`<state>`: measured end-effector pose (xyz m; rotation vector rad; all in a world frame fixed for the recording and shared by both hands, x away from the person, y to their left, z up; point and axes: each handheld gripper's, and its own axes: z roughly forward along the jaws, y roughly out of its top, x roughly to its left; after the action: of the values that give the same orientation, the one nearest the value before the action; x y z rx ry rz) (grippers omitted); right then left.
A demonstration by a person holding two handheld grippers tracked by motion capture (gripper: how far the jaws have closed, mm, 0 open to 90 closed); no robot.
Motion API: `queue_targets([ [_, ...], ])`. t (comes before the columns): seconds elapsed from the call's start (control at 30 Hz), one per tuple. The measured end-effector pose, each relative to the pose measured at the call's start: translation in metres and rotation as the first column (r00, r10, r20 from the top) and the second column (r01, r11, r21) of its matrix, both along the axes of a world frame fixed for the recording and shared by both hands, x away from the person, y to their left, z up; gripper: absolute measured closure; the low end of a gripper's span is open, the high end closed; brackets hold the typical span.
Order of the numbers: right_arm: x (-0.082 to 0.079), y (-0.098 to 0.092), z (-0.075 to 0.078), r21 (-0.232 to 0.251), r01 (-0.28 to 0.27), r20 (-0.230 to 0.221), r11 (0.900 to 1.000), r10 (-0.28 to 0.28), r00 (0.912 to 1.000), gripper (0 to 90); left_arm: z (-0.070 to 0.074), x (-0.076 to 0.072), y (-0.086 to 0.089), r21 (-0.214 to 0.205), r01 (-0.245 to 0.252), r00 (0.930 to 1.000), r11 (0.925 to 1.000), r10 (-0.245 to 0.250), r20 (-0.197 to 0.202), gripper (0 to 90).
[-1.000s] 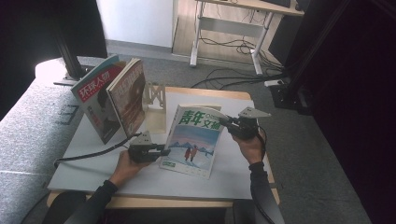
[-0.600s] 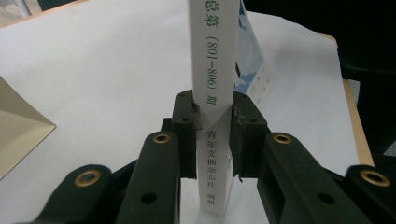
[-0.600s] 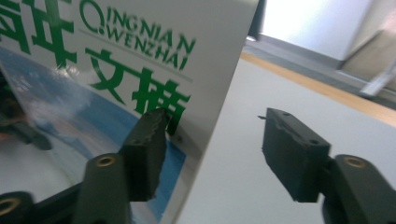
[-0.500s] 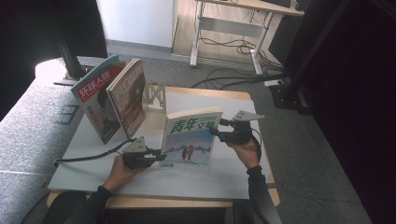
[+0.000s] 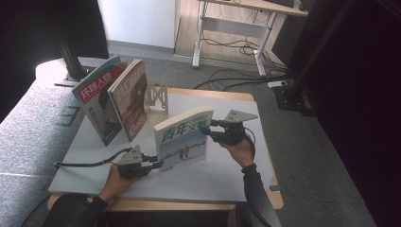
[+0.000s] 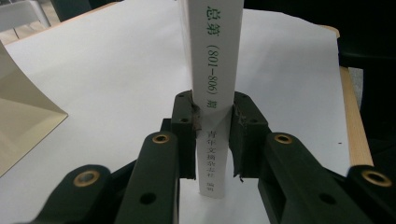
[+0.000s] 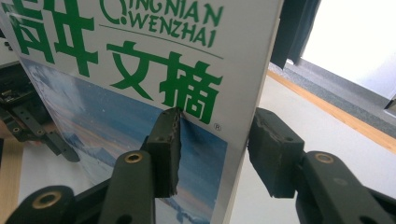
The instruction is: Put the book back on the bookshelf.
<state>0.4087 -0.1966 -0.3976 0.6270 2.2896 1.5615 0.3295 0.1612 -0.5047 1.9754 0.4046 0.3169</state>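
Observation:
A magazine (image 5: 182, 139) with green characters on a blue and white cover stands upright on the white sheet. My left gripper (image 5: 153, 164) is shut on the bottom of its spine (image 6: 215, 56), and in the left gripper view (image 6: 215, 109) both pads press the spine's sides. My right gripper (image 5: 208, 128) is at the magazine's upper right edge. In the right gripper view (image 7: 218, 113) the cover (image 7: 140, 70) runs between the jaws, which have just been closing. One pad lies against the front and the other stands off the back.
Two more magazines (image 5: 97, 111) (image 5: 132, 97) lean against a pale bookend (image 5: 157, 97) at the back left. A white sheet (image 5: 227, 165) covers the wooden table (image 5: 265, 156). A grey padded surface (image 5: 23, 142) lies to the left.
The magazine has been tipped from lying tilted on the table up to standing on its lower edge. My right gripper has moved left with its top edge.

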Motion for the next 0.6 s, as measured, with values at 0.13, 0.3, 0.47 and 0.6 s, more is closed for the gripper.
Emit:
queue_targets([
  [0.13,-0.005,-0.005,-0.002,0.015,-0.008,0.009,0.9998,0.008,0.9999,57.0,0.003,-0.002,-0.003,0.034,-0.009,0.9995,0.9994,0.008,0.030,71.9],
  [0.3,-0.006,-0.009,-0.004,0.032,-0.015,-0.001,0.9994,0.015,0.9999,57.4,0.010,-0.003,-0.008,0.048,-0.012,0.9992,0.9988,0.010,0.040,68.5],
  [0.47,-0.007,-0.008,-0.004,0.028,-0.011,0.001,0.9995,0.011,0.9999,57.3,0.022,0.000,-0.011,0.015,-0.007,1.0000,0.9999,0.007,0.005,62.6],
  [0.6,-0.007,-0.008,-0.004,0.030,-0.009,0.001,0.9995,0.009,1.0000,57.4,0.034,0.002,-0.016,0.008,-0.016,0.9999,0.9998,0.016,0.000,60.1],
])
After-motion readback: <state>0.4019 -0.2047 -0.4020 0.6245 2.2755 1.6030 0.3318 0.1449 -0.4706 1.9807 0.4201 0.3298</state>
